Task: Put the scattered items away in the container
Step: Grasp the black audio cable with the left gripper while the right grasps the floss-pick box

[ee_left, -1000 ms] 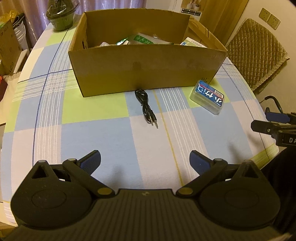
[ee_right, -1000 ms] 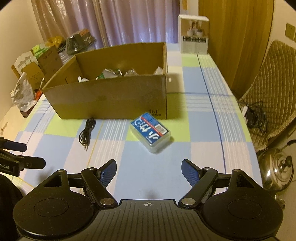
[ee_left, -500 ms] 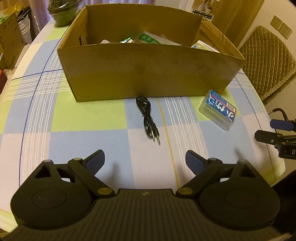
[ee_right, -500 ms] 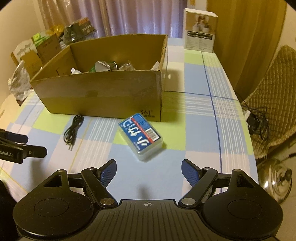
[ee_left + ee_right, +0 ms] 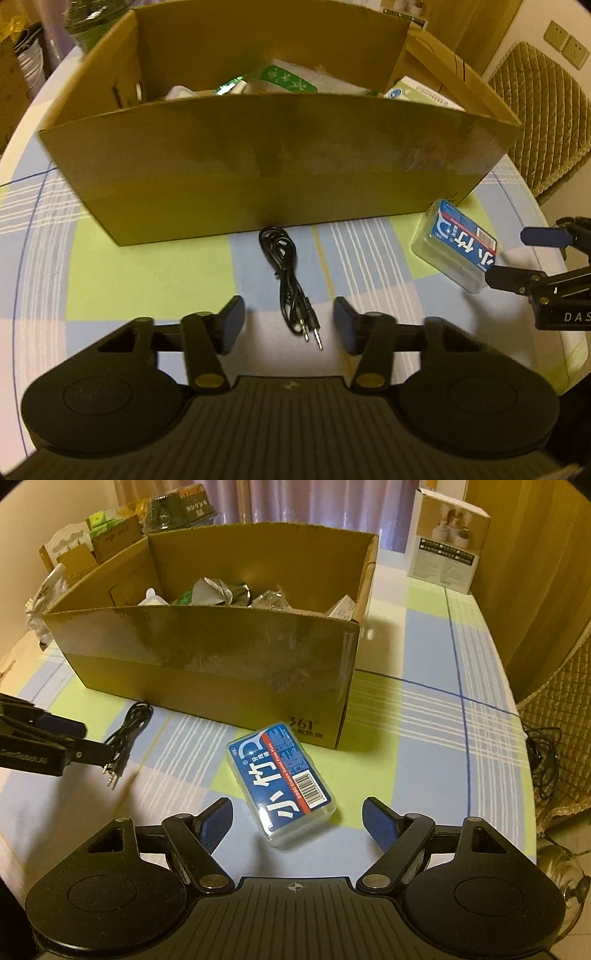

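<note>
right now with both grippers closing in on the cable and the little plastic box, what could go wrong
The black cable is thin and loosely coiled, so the open left gripper may catch only a strand and leave the plugs dangling against the cardboard box wall. The plastic box lies skewed between the open right gripper fingers; its smooth shell could twist or slip.

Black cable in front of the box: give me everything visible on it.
The black cable is a thin, glossy audio-type lead, bundled into a loose elongated hank. It lies flat on the checked tablecloth, its looped end at the foot of the cardboard box. Two metal jack plugs point toward the left gripper, whose open jaws flank them without touching.
</note>
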`<act>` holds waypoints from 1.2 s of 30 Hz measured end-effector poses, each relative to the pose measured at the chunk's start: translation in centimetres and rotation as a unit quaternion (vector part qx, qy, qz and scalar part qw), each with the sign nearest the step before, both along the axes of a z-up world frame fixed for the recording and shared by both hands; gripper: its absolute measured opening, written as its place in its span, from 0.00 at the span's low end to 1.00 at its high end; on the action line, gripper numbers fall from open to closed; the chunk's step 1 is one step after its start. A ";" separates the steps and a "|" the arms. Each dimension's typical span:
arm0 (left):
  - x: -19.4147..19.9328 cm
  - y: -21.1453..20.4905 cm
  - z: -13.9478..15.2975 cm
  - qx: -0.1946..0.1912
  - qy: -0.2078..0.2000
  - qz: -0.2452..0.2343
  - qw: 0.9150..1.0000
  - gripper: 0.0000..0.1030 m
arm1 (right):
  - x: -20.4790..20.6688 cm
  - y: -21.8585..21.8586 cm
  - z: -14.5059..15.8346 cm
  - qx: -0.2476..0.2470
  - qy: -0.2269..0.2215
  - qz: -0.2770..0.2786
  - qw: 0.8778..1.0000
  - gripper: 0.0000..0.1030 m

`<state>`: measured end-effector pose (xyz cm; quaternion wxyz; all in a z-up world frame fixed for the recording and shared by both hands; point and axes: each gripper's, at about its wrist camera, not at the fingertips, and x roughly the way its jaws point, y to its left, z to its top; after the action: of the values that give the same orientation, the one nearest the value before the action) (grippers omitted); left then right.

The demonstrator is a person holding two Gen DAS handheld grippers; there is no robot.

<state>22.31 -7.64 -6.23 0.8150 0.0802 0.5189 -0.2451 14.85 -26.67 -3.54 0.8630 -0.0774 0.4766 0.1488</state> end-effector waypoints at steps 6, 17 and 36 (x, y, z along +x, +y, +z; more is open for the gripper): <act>0.7 -1.0 -1.2 0.010 -0.001 -0.023 1.000 0.20 | 0.7 -0.3 -0.7 0.004 0.001 -0.002 1.000 0.81; -1.3 1.3 -1.0 0.033 0.002 -0.062 0.998 0.10 | 1.9 0.5 -1.8 -0.004 0.002 0.035 0.999 0.80; -2.1 3.2 -1.4 0.017 -0.016 -0.043 0.999 0.25 | -2.3 3.4 -2.7 -0.018 0.031 0.023 0.999 0.62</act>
<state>20.19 -4.46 -7.59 0.8104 0.1194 0.5062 -0.2697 12.50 -23.29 -6.19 0.8426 -0.0994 0.5039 0.1618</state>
